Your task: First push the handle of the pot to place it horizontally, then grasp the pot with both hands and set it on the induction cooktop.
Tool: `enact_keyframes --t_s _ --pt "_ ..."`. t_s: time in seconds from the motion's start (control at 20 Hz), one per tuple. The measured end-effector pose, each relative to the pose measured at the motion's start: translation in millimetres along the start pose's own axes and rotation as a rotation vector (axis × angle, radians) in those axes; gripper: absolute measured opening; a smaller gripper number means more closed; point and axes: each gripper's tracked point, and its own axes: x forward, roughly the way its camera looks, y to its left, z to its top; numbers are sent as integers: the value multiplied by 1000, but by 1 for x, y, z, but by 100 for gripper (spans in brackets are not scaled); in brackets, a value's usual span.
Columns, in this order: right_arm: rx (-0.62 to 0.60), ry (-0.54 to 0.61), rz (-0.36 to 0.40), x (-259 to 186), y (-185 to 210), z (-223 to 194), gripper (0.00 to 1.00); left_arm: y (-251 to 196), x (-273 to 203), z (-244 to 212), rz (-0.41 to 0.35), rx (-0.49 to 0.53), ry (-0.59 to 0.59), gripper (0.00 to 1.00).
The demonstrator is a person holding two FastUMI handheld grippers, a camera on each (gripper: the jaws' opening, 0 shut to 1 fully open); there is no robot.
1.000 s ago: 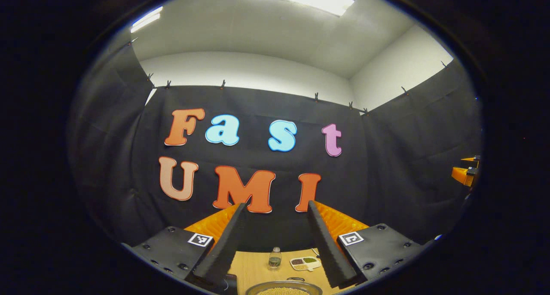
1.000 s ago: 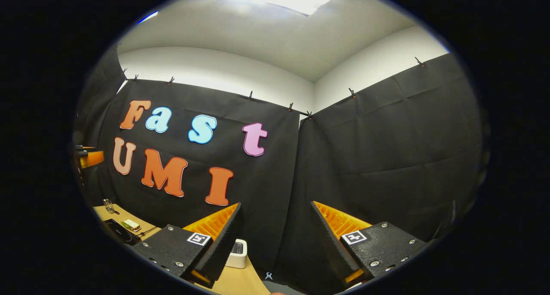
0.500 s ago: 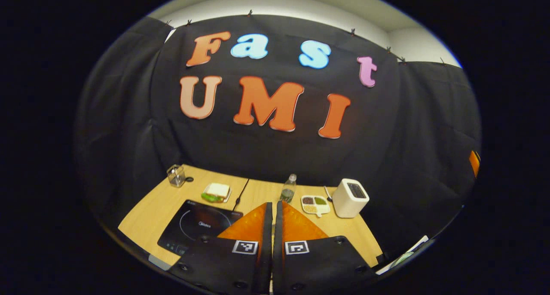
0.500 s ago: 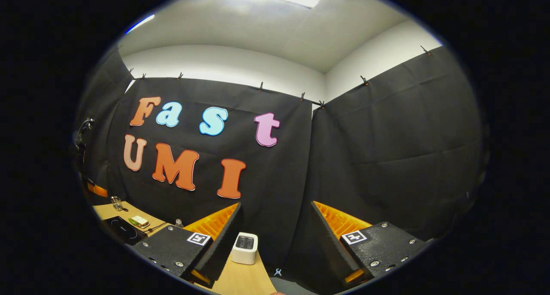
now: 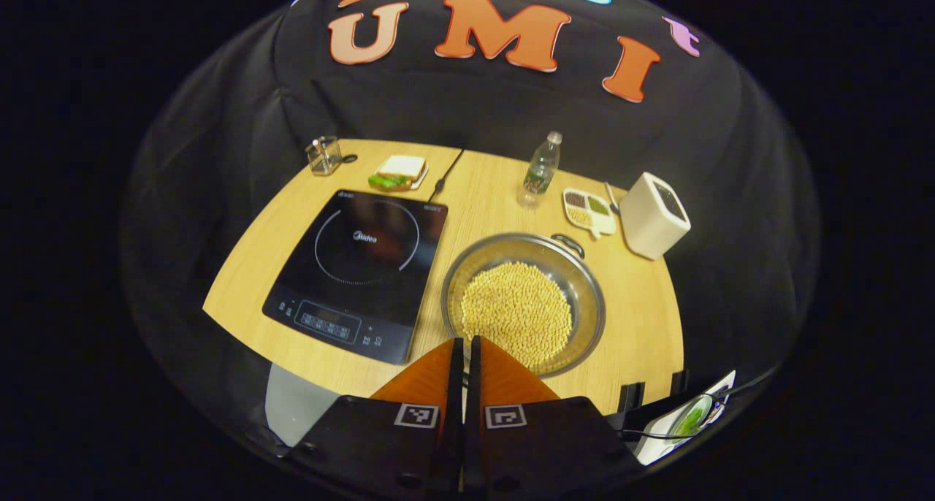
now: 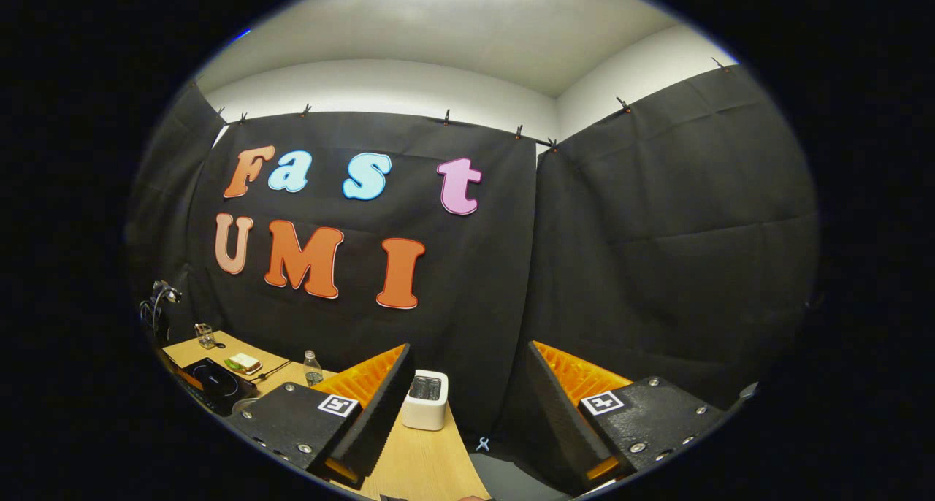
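The pot (image 5: pixel 523 302) stands on the tabletop (image 5: pixel 643 318) near its front edge, just beside the right side of the induction cooktop (image 5: pixel 359 271), and it is filled with small yellowish grains – beans, perhaps. One dark handle (image 5: pixel 568 244) shows on its far rim; I cannot tell if it stands up or lies flat. The near rim is hidden behind the left gripper (image 5: pixel 465 347), whose jaws are clenched together on nothing above the front edge.

Along the back edge stand a small glass jar (image 5: pixel 323 155), a sandwich on a plate (image 5: pixel 399 172), a plastic bottle (image 5: pixel 540 171) with something dark and greenish low inside, and a divided dish (image 5: pixel 589 210) holding dark, green and pale portions. A white toaster (image 5: pixel 654 214) sits toward the right edge.

In the right gripper view the right gripper (image 6: pixel 467 399) hangs with jaws released – wide apart, holding nothing – and aims at the booth wall above the right edge; the pot there is too small and cut off to make out.
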Motion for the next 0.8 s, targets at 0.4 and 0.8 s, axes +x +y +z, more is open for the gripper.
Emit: enact_keyframes --t_s 0.4,0.8 --pt "16 62 -51 -16 -24 -30 95 -5 46 -92 15 -106 296 10" --pt "46 109 -99 -40 -41 -52 95 -14 65 -121 8 -235 413 10"
